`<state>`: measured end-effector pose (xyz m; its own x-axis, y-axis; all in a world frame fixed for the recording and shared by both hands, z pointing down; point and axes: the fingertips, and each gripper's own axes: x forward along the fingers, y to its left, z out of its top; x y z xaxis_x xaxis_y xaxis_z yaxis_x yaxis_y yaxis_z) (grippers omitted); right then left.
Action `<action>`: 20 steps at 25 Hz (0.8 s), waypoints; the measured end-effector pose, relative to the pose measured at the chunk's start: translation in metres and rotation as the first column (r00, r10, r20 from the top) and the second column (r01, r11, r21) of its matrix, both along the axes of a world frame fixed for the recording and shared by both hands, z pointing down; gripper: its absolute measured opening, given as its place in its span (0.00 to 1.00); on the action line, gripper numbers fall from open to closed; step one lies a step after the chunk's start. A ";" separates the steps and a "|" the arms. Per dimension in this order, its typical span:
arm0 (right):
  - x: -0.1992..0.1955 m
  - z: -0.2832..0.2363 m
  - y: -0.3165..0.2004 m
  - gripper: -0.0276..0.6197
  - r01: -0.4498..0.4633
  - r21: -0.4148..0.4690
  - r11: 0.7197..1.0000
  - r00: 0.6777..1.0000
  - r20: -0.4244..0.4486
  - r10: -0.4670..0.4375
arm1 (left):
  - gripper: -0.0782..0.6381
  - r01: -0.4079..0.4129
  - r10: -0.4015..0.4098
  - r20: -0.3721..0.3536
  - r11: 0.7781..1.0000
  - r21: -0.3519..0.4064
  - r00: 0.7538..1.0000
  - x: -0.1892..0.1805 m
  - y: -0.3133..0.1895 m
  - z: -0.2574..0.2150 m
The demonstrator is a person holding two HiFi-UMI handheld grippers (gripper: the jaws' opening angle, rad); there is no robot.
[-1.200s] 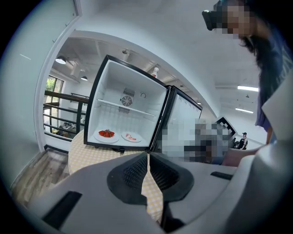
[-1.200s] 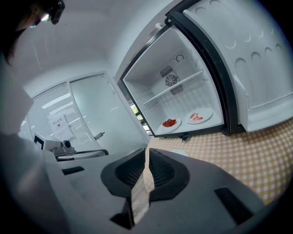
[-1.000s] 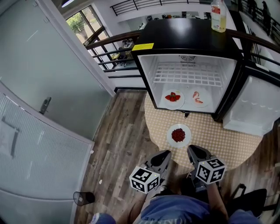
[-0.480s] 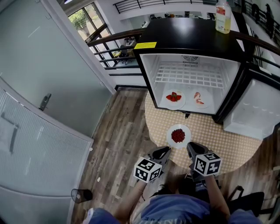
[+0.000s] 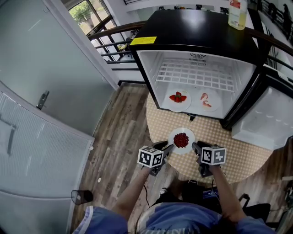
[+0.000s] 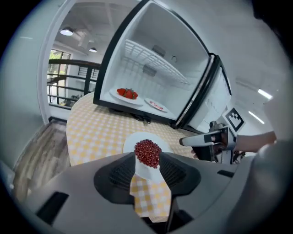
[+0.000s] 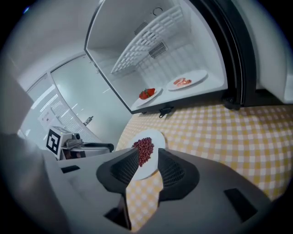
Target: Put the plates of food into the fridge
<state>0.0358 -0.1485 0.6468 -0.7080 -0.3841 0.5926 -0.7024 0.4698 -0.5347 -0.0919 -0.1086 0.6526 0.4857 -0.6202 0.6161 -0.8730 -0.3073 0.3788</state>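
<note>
**Status.** The left claw (image 5: pixel 168 148) and right claw (image 5: pixel 196 147) are both spread, and their jaws have just been opening. In each gripper view the near rim of the plate of red food (image 5: pixel 174 135) lies in line between the jaws, with no pad seen pressing on it. The plate rests on the checked mat (image 5: pixel 229 141). The left claw is at its 8 o'clock and the right claw at its 4 o'clock. The open fridge (image 5: pixel 201 32) is at its 12 o'clock.

**Hazards.**
- The rim is thin and shallow. If a claw closes short of the rim, it will probably slip off or push the plate along the mat.
- The grip is two-sided. Uneven closing or lifting would tilt the plate, and the heaped red pieces look loose enough to roll off.
- A jaw set too deep could press into the heap.

**Surroundings and obstructions.**
- The fridge floor already carries a strawberry plate (image 5: pixel 170 104) and, at its 3 o'clock, a plate of pink food (image 5: pixel 215 106). Little floor space is left, so sliding the new plate in could knock either one.
- The wire shelf (image 5: pixel 197 75) above them limits lift height.
- A small dark part (image 5: pixel 191 119) sits at the front edge of the fridge, on the entry path.
- The open door (image 5: pixel 261 119) at the fridge's 4 o'clock crowds the right arm.
- A bottle (image 5: pixel 238 13) stands on the fridge top, clear of the work.
</note>
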 end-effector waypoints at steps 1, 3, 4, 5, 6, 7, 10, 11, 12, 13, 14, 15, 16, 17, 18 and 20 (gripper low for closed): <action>-0.001 0.004 -0.001 0.24 0.002 -0.027 1.000 1.000 0.018 -0.001 | 0.34 0.022 -0.022 -0.019 1.000 -0.022 1.000 -0.004 -0.004 0.006; -0.004 0.011 -0.003 0.28 0.004 -0.074 0.997 0.999 0.051 0.000 | 0.40 0.053 -0.056 -0.039 0.996 -0.068 0.998 -0.010 -0.008 0.018; -0.005 0.015 -0.004 0.29 0.006 -0.090 0.996 0.998 0.056 -0.001 | 0.42 0.062 -0.066 -0.046 0.994 -0.091 0.997 -0.013 -0.009 0.023; -0.005 0.019 -0.004 0.30 0.009 -0.101 0.995 0.999 0.052 -0.003 | 0.43 0.066 -0.072 -0.055 0.992 -0.111 0.996 -0.013 -0.009 0.028; -0.005 0.023 -0.004 0.30 0.013 -0.110 0.994 0.999 0.044 -0.008 | 0.43 0.067 -0.076 -0.064 0.990 -0.126 0.995 -0.013 -0.009 0.032; -0.005 0.027 -0.004 0.30 0.018 -0.117 0.993 0.999 0.035 -0.014 | 0.44 0.066 -0.076 -0.070 0.989 -0.135 0.995 -0.012 -0.010 0.036; -0.006 0.034 -0.007 0.30 0.038 -0.119 0.992 0.999 0.003 -0.038 | 0.44 0.056 -0.064 -0.058 0.989 -0.134 0.996 -0.009 -0.014 0.040; -0.006 0.037 -0.007 0.30 0.044 -0.119 0.992 0.999 -0.007 -0.045 | 0.44 0.054 -0.061 -0.045 0.990 -0.130 0.997 -0.008 -0.016 0.040; -0.007 0.038 -0.006 0.30 0.051 -0.121 0.991 0.998 -0.014 -0.053 | 0.44 0.057 -0.061 -0.032 0.990 -0.127 0.998 -0.008 -0.016 0.040; -0.008 0.040 -0.005 0.29 0.060 -0.123 0.991 0.998 -0.018 -0.063 | 0.44 0.063 -0.066 -0.020 0.990 -0.125 0.998 -0.008 -0.017 0.040; -0.009 0.040 -0.004 0.29 0.069 -0.124 0.990 0.997 -0.021 -0.072 | 0.44 0.071 -0.073 -0.009 0.990 -0.121 0.997 -0.007 -0.017 0.040; -0.011 0.040 -0.002 0.29 0.076 -0.121 0.990 0.996 -0.026 -0.080 | 0.44 0.078 -0.079 0.001 0.990 -0.116 0.997 -0.006 -0.016 0.042; -0.011 0.041 -0.001 0.30 0.081 -0.116 0.990 0.996 -0.034 -0.086 | 0.44 0.084 -0.083 0.012 0.990 -0.110 0.996 -0.005 -0.016 0.043; -0.012 0.041 0.000 0.29 0.086 -0.110 0.990 0.995 -0.043 -0.091 | 0.44 0.087 -0.085 0.022 0.991 -0.106 0.996 -0.003 -0.016 0.044; -0.013 0.041 0.000 0.29 0.090 -0.104 0.990 0.994 -0.051 -0.096 | 0.44 0.085 -0.082 0.032 0.991 -0.104 0.996 -0.001 -0.016 0.043; -0.014 0.041 0.002 0.29 0.097 -0.098 0.990 0.993 -0.059 -0.103 | 0.44 0.071 -0.066 0.054 0.992 -0.105 0.996 0.003 -0.014 0.043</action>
<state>0.0222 -0.1468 0.6881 -0.6999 -0.2533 0.6678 -0.6882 0.4890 -0.5359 -0.0886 -0.1230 0.6956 0.4108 -0.5805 0.7031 -0.9095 -0.2066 0.3608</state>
